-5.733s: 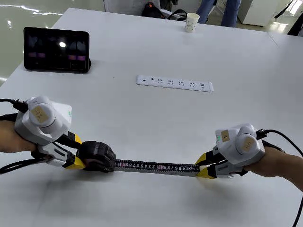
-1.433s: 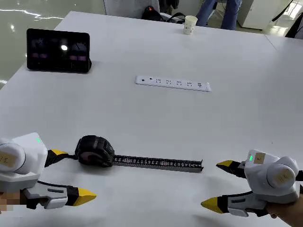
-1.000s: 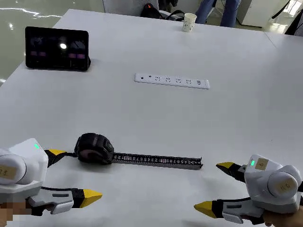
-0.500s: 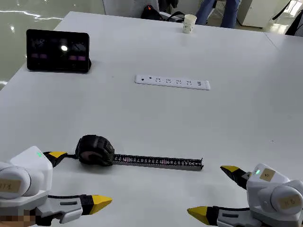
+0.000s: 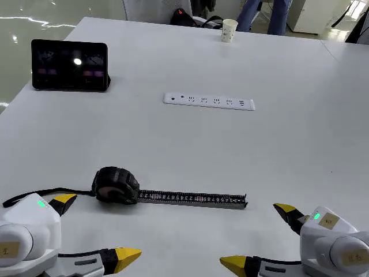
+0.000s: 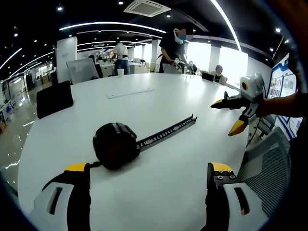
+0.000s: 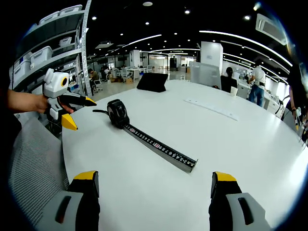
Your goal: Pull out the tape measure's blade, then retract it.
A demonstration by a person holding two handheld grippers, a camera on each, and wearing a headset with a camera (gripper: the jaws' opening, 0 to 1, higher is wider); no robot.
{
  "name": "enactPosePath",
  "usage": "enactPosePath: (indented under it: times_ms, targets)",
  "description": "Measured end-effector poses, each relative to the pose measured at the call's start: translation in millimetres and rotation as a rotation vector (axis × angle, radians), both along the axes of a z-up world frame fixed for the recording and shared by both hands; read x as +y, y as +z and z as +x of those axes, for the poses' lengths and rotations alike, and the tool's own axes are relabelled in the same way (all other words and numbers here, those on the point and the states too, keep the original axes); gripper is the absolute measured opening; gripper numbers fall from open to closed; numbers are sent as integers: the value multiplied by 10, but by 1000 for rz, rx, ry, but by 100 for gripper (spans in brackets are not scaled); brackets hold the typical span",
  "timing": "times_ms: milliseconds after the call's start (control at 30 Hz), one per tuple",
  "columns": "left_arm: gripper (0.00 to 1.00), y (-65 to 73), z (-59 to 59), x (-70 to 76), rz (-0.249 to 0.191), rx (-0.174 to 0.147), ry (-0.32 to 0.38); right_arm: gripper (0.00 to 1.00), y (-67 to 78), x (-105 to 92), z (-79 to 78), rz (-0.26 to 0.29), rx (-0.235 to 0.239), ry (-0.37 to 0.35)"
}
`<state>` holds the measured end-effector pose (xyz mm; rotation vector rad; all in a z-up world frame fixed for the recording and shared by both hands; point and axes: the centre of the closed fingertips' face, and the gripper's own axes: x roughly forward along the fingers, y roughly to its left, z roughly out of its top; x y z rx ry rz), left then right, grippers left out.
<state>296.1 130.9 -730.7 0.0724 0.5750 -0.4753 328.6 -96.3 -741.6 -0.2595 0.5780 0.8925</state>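
I read L gripper [image 5: 97, 228] and R gripper [image 5: 256, 235] both spread wide, holding nothing, clear of the work. Tape measure [image 5: 116, 185] lies on table [image 5: 173, 144] btwn them, nearer L. Blade [image 5: 193, 199] is out, flat, tip toward R. Beyond: power strip [image 5: 208, 101], tablet [image 5: 70, 65], cup [image 5: 229, 30].

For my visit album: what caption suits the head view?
Left gripper and right gripper, both open, near a tape measure lying on the table, blade pulled out.
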Motion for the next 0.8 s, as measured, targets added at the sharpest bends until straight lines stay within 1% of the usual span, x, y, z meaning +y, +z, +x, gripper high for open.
enactPosePath:
  times_ms: [67,233,367,467,533,700,800]
  targets:
    - [99,-1,-12,-3,1,3,6,98,7,18,-13,2,0,-4]
    - [99,40,-15,-5,-4,-5,29,99,27,45,-52,3,5,-23]
    - [99,73,-2,0,-1,-14,46,99,56,77,-62,14,9,-38]
    - [99,88,3,-1,1,-12,56,99,75,108,-67,13,6,-42]
    - [99,106,6,-4,5,-20,63,99,82,116,-64,13,4,-46]
    - [99,108,-4,-6,11,-18,78,99,80,126,-66,6,4,-68]
    - [99,100,-7,28,18,-14,104,99,88,133,-74,12,5,-80]
